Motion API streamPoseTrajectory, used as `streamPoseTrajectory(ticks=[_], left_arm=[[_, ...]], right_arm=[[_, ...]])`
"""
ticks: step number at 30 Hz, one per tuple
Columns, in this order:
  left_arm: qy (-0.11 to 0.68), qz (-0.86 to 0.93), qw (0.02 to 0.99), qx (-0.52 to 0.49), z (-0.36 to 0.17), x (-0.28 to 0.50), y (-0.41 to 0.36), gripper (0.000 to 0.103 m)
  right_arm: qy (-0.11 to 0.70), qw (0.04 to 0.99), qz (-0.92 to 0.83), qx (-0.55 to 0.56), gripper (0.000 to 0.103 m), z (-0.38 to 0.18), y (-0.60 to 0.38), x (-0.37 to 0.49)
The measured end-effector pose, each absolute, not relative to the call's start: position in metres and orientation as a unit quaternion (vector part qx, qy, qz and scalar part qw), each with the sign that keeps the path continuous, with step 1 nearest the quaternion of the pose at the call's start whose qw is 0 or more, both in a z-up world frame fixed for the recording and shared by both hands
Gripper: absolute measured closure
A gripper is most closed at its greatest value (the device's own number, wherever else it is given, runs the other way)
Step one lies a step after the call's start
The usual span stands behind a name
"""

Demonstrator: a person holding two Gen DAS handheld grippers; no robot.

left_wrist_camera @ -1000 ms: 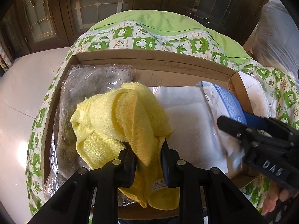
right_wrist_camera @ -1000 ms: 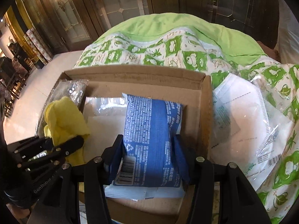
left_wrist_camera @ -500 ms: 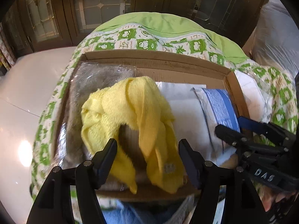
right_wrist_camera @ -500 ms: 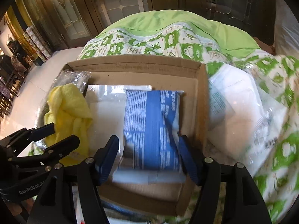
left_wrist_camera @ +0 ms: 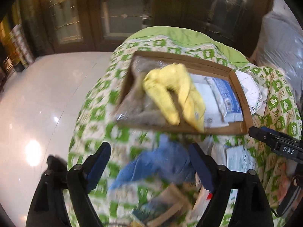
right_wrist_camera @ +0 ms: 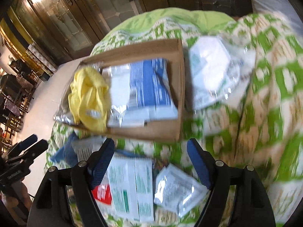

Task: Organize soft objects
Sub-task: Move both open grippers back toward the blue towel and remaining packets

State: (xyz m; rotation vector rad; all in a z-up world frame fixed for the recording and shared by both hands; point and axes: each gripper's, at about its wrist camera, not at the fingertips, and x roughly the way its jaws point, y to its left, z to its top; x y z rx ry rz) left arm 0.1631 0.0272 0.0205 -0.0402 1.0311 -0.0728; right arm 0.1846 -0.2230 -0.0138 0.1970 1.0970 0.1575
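Yellow towel (left_wrist_camera: 174, 92) lies crumpled in the left part of the cardboard box (left_wrist_camera: 240, 87), on top of a grey item in clear wrap (left_wrist_camera: 136, 102). Its long axis runs from the box's far wall toward the near edge, with the labelled end hanging over the near rim. Beside it in the box: a white pack (right_wrist_camera: 119, 87), then a blue pack (right_wrist_camera: 149, 87) lying lengthwise the same way.

The box sits on a green-and-white patterned quilt (right_wrist_camera: 274, 79). More packets (right_wrist_camera: 132, 185) and a blue cloth (left_wrist_camera: 161, 162) lie on the quilt nearer the cameras. Glossy white floor (left_wrist_camera: 37, 98) to the left, dark glazed wooden doors (left_wrist_camera: 117, 9) behind.

Left gripper (left_wrist_camera: 149, 162): jaws wide apart, nothing between the pads; they have just been opening. A second ago they pinched the towel. Right gripper (right_wrist_camera: 151, 160): jaws also apart and just opening, empty; a second ago they straddled the blue pack. Both grippers now sit back from the box, which looks smaller and farther off. Frames are motion-blurred.
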Motion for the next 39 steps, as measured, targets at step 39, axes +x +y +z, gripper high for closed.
streamPoseTrajectory(ticks=[39], left_arm=[[0.518, -0.069, 0.852, 0.025, -0.048, 0.074, 0.01, 0.013]], right_arm=[[0.631, 0.765, 0.12, 0.047, 0.025, -0.066, -0.182, 0.135]])
